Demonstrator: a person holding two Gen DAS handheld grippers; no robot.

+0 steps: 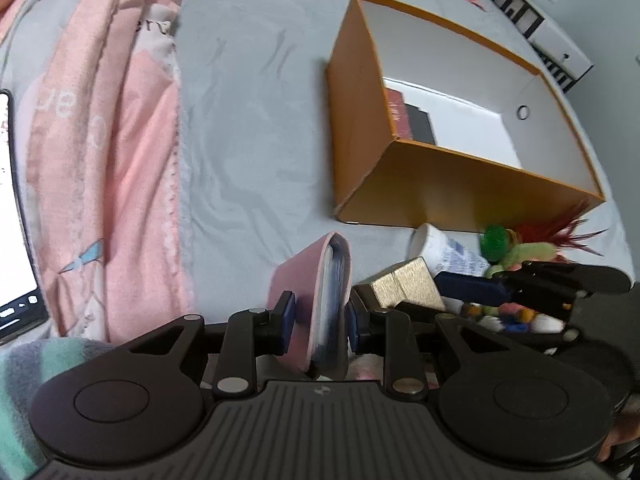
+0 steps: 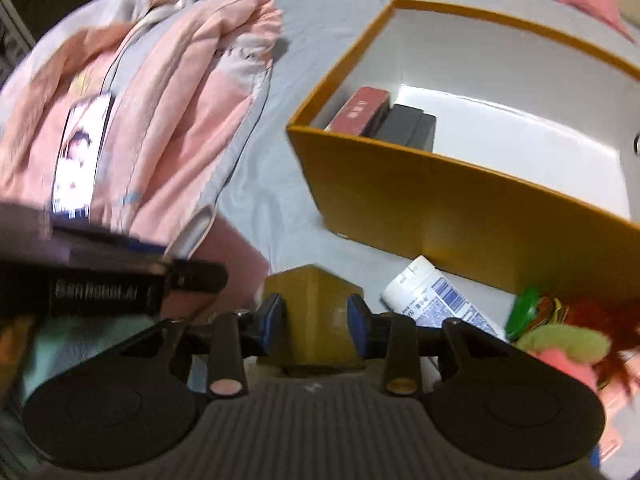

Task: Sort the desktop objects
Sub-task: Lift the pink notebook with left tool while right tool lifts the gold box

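The left gripper (image 1: 320, 320) has its jaws pinching a pink-covered notebook (image 1: 310, 300) by its two faces, spine end up, lifted a little above the grey bed sheet (image 1: 248, 120). The right gripper (image 2: 316, 320) has its jaws pressed against the two sides of a gold box (image 2: 316, 304), apparently gripping it. Just beside that box lies a white tube (image 2: 436, 304) on its side, and beyond it a heap of feathered toys (image 2: 560, 328) against the near wall of the orange storage box (image 2: 440, 200). Inside the storage box, in its left corner, sit a red box (image 2: 360, 110) and a dark box (image 2: 408, 126); the rest of its white floor is bare. A pink quilt (image 1: 108, 140) lies well off to the left with a phone (image 2: 80, 152) resting on it. Both hands seem to be at the carrying step, each item grasped but not yet stowed. Next, each gripper would need to rise over the orange wall and lower its load onto the bare floor without colliding with the other.
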